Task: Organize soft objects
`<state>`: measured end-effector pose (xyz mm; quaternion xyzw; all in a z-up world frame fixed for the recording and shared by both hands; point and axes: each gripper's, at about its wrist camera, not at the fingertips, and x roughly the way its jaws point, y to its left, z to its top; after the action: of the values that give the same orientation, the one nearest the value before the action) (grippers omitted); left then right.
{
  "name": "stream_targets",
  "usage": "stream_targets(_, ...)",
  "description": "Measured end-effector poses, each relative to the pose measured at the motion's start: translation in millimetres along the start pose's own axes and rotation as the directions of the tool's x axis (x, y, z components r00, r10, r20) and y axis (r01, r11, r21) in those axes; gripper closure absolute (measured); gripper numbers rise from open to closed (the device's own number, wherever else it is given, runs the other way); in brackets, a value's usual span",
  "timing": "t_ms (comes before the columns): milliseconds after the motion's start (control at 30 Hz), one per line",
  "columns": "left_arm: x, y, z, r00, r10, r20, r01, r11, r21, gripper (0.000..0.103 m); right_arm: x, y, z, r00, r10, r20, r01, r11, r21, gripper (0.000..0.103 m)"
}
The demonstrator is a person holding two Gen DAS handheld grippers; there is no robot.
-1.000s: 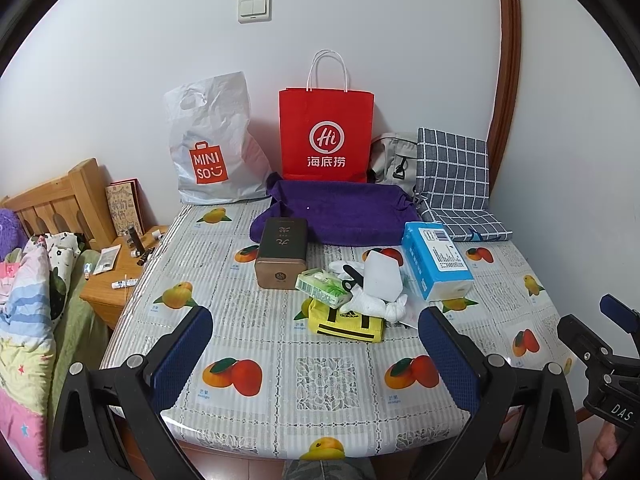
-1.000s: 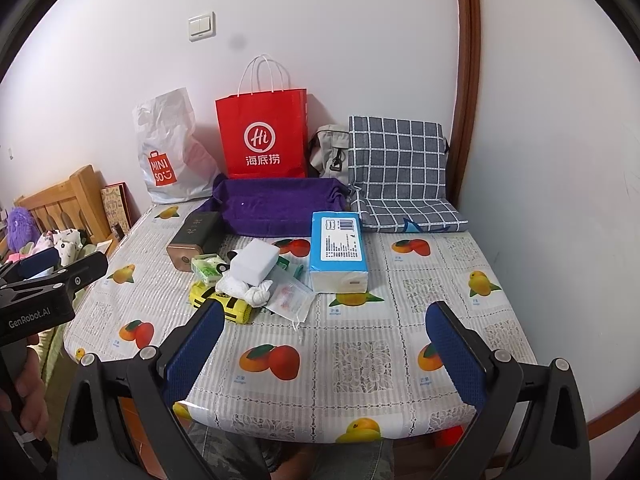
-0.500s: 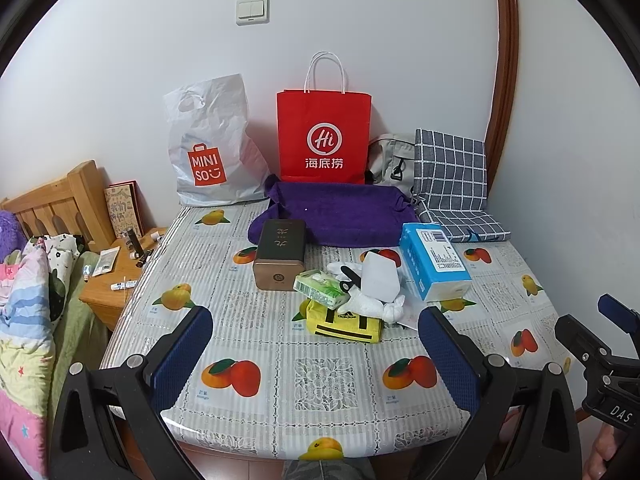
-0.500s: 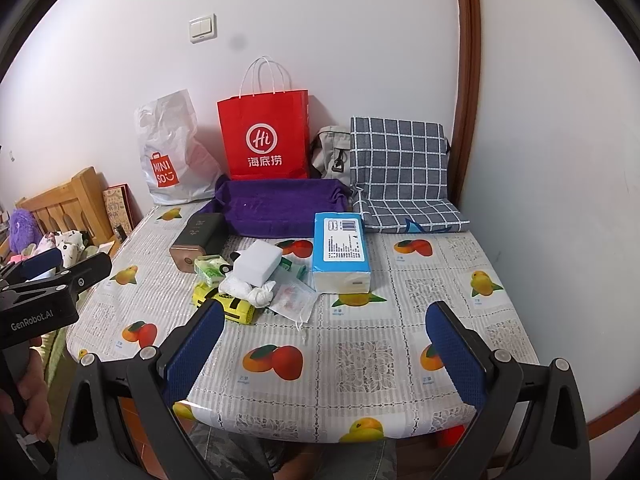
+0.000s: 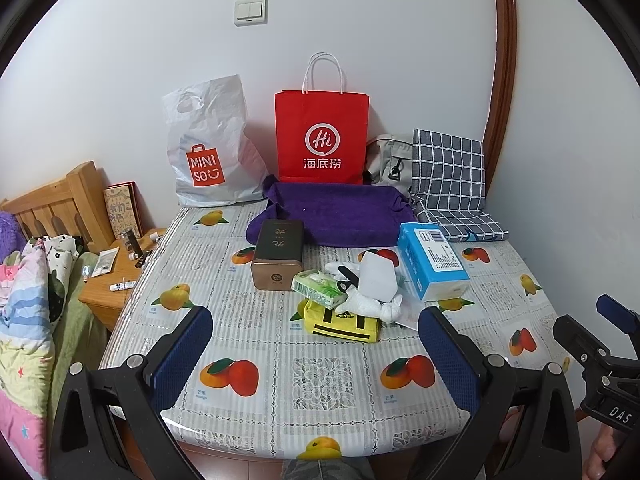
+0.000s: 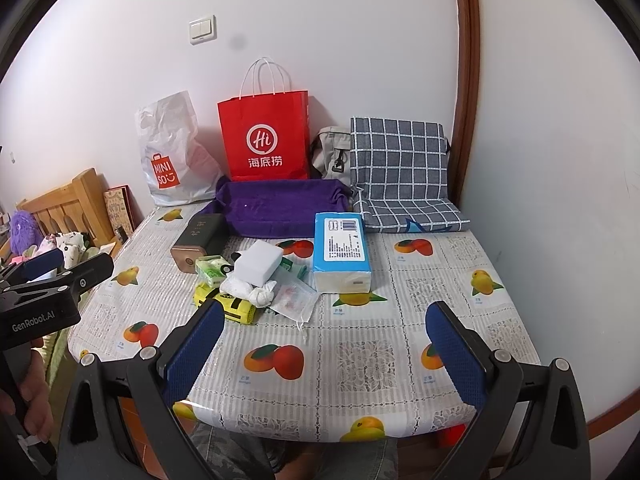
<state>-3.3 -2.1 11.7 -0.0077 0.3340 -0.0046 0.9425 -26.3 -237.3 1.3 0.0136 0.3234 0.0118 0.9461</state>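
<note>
A heap of soft items lies mid-table: a yellow pouch [image 5: 341,322], a white sponge block [image 5: 377,281] on a white cloth [image 5: 370,305], a green tissue pack [image 5: 318,287] and a clear plastic packet [image 6: 294,297]. A blue tissue pack [image 5: 433,264] lies to their right. Behind them sits a folded purple towel [image 5: 336,214]. My left gripper [image 5: 316,350] hangs open over the table's near edge, short of the heap. My right gripper [image 6: 324,344] is open too, nothing between its blue pads.
A bronze box [image 5: 278,254] stands left of the heap. At the wall are a white Miniso bag [image 5: 210,146], a red paper bag [image 5: 322,136], a grey bag [image 5: 390,162] and a checked cushion [image 5: 450,176]. A wooden nightstand [image 5: 110,280] and bedding [image 5: 24,320] lie left.
Both grippers have drifted slightly; the views shift a little with the table scene sliding marginally. Nothing on the table has moved.
</note>
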Motion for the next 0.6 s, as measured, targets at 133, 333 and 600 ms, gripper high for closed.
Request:
stream_targets(133,0.4,0.1,-0.7,1.000,-0.001,0.001,0.001,1.000,0.000,0.000,-0.1,-0.3,-0.3,1.000,0.001,0.001,-0.001,1.000,0.000,0.003)
stream_targets(333,-2.5,-2.2,0.4,1.000,-0.003,0.004,0.003,1.000,0.000,0.000,-3.1,0.6,-1.5,1.000,0.004,0.006,-0.004,1.000,0.001,0.003)
stream_targets(600,-3.9,-3.4,1.4,1.000,-0.005,0.005,0.005,1.000,0.002,0.000,-3.6,0.8,-1.9,1.000,0.006,0.008,-0.006,1.000,0.002,0.003)
